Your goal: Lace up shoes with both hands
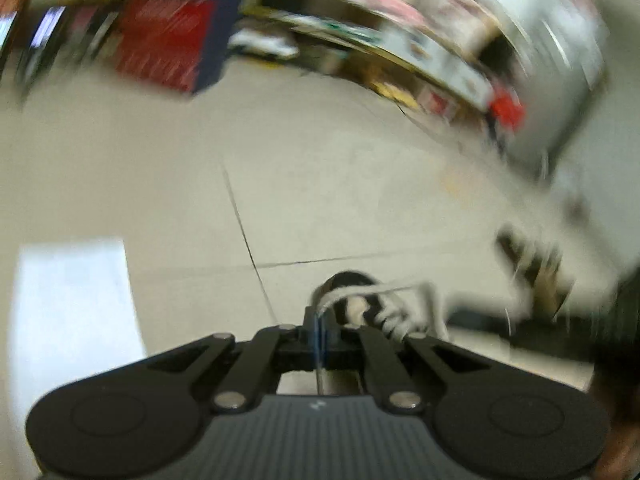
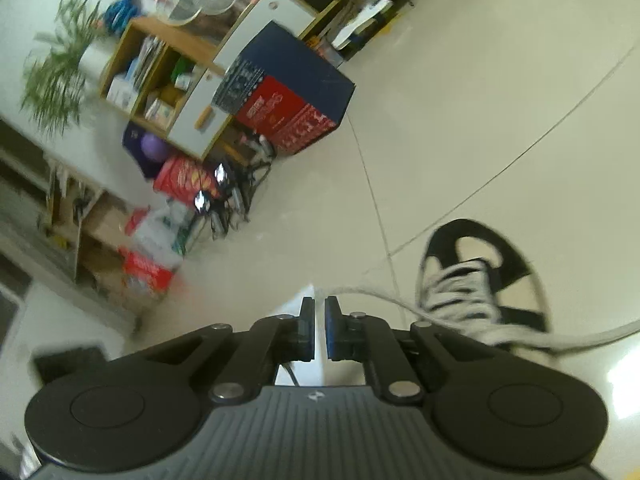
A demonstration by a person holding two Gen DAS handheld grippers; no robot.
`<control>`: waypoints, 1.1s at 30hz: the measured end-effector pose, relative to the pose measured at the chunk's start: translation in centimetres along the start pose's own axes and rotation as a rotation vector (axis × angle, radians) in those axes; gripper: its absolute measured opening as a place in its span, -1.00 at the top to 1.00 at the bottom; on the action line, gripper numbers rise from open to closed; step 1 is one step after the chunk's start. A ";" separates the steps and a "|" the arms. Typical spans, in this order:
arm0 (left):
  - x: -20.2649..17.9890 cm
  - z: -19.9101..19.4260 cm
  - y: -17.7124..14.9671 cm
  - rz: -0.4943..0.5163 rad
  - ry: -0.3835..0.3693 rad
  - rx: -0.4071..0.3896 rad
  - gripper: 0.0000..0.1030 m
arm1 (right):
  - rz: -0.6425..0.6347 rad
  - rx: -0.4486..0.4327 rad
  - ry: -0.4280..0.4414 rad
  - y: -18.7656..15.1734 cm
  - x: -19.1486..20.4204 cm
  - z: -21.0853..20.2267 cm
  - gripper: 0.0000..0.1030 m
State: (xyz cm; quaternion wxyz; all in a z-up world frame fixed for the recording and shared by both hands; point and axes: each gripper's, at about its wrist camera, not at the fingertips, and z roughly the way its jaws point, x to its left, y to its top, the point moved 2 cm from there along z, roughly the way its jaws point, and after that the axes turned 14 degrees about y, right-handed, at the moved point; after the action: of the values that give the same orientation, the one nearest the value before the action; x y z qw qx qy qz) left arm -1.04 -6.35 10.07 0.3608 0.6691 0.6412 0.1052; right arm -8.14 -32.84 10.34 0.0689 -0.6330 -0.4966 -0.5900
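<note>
Shoe (image 2: 482, 284) shows sharply only from the right; blurred left hand-held gripper (image 1: 319, 322) seemingly pinches its lace (image 1: 340, 298).

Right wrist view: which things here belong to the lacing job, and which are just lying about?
Job: black-and-white shoe; white lace; right gripper; left gripper.

Lying about: red and blue box; wooden shelf unit; potted plant; purple ball.

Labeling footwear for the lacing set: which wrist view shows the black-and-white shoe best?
Right wrist: the shoe is sharp, toe and laced upper in full view on the floor. Left wrist shows it blurred, mostly hidden behind that gripper's fingers.
</note>
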 end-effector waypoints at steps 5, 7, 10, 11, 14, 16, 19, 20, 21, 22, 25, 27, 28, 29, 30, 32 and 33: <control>2.4 2.7 -0.6 -0.399 -0.178 0.079 0.97 | -0.151 0.084 -0.143 -1.4 -1.1 -2.3 0.85; 2.2 3.7 -1.5 -0.496 -0.224 0.103 0.97 | -0.196 0.122 -0.173 -2.1 -1.3 -2.2 0.85; 1.0 4.8 -2.9 -0.539 -0.234 0.114 0.97 | -0.325 0.200 -0.234 -3.1 -0.9 -0.6 0.85; 0.5 5.1 -3.3 -0.532 -0.227 0.117 0.97 | -0.371 0.223 -0.249 -3.4 -0.7 -0.1 0.85; -0.6 5.7 -4.2 -0.530 -0.224 0.128 0.97 | -0.486 0.281 -0.271 -4.4 -0.1 1.2 0.85; -0.9 6.0 -4.3 -0.542 -0.240 0.137 0.97 | -0.531 0.309 -0.285 -4.9 0.0 1.8 0.85; -0.8 6.0 -4.3 -0.542 -0.236 0.127 0.97 | -0.545 0.329 -0.280 -5.3 -0.2 2.5 0.85; -0.5 5.9 -4.2 -0.542 -0.234 0.123 0.97 | -0.533 0.329 -0.270 -5.3 -0.4 2.7 0.85; -0.5 6.0 -4.3 -0.543 -0.234 0.121 0.97 | -0.525 0.323 -0.266 -5.3 -0.4 2.9 0.85; -0.4 6.1 -4.3 -0.544 -0.233 0.118 0.97 | -0.519 0.314 -0.267 -5.3 -0.3 3.0 0.85; -0.3 5.9 -4.8 -0.539 -0.228 0.114 0.97 | -0.486 0.293 -0.270 -5.3 -0.2 3.6 0.90; -0.4 5.9 -4.9 -0.533 -0.227 0.114 0.97 | -0.466 0.283 -0.271 -5.3 -0.2 3.8 0.91; -0.5 5.9 -5.0 -0.528 -0.227 0.112 0.97 | -0.455 0.279 -0.271 -5.3 -0.2 3.9 0.91; -0.5 5.8 -5.0 -0.529 -0.226 0.112 0.97 | -0.444 0.274 -0.269 -5.2 -0.2 3.9 0.91; -0.5 5.8 -5.1 -0.529 -0.226 0.112 0.97 | -0.432 0.269 -0.268 -5.2 -0.3 3.8 0.92; -0.4 5.7 -5.2 -0.527 -0.220 0.108 0.97 | -0.402 0.257 -0.262 -4.9 -0.3 3.8 0.92; -0.4 5.7 -5.1 -0.524 -0.216 0.103 0.97 | -0.393 0.252 -0.260 -4.9 -0.3 3.9 0.92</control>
State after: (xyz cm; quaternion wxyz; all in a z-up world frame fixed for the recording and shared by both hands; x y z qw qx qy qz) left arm -1.70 -9.11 2.96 0.4074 0.5056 0.7544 -0.0963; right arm -8.90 -27.94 6.54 -0.0331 -0.5811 -0.6842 -0.4393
